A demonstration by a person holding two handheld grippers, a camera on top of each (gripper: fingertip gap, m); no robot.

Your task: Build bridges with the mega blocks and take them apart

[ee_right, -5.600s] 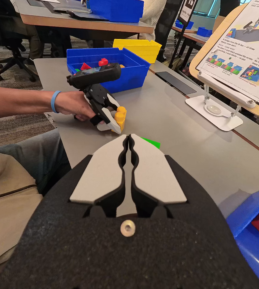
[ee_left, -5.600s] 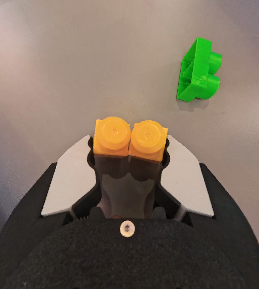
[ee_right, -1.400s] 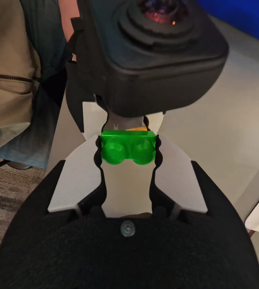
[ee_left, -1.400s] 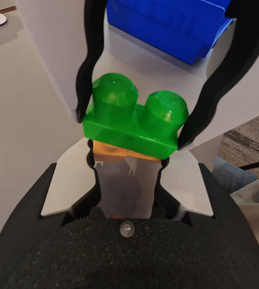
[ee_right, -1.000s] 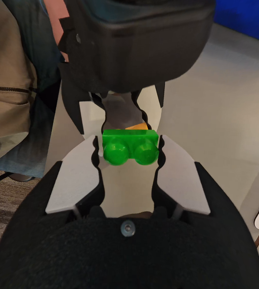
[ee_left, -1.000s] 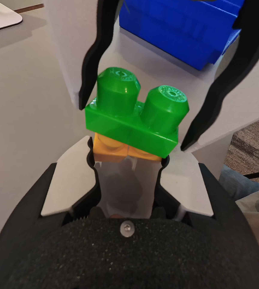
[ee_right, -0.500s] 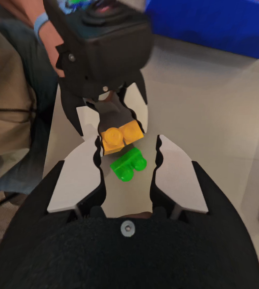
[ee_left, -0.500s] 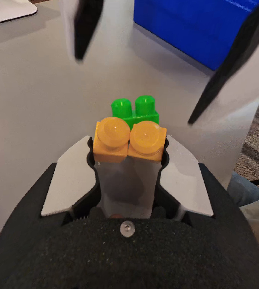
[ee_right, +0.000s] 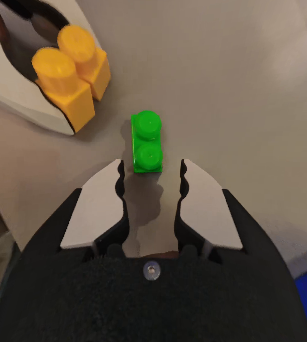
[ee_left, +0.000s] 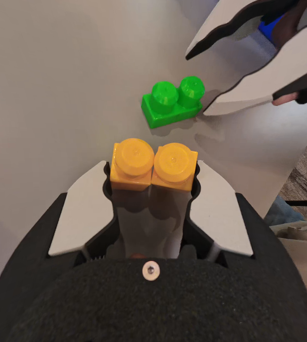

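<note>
A: Green block (ee_right: 147, 142) first. Flat on the grey surface (ee_right: 241, 92), studs up, nothing gripping it. Its short end sits just ahead of the right gripper (ee_right: 150, 162), whose fingers (ee_right: 102, 201) are spread and empty.

B: And the orange one?

A: Orange block (ee_left: 153, 165) is pinched across its ends by the left gripper (ee_left: 153, 166), studs pointing away from the camera, held off the surface beside and apart from the green.

B: In the left view the right fingers look close to the green.

A: Yes, the lower fingertip is just beside its end, maybe touching, can't tell. Bit of blue bin (ee_left: 268, 29) behind them, carpet (ee_left: 304, 177) past the surface edge.

B: Risks?

A: Green lies lengthwise along the fingers' axis, so closing as-is grips the long sides. Fine if centred, but it sits slightly left of centre between the fingers, so I'd expect one finger to land first and skid or spin it on the smooth surface. Coming in low could shove it away instead. Also both grippers are crowded, so a collision might knock the orange askew in its grip.
</note>
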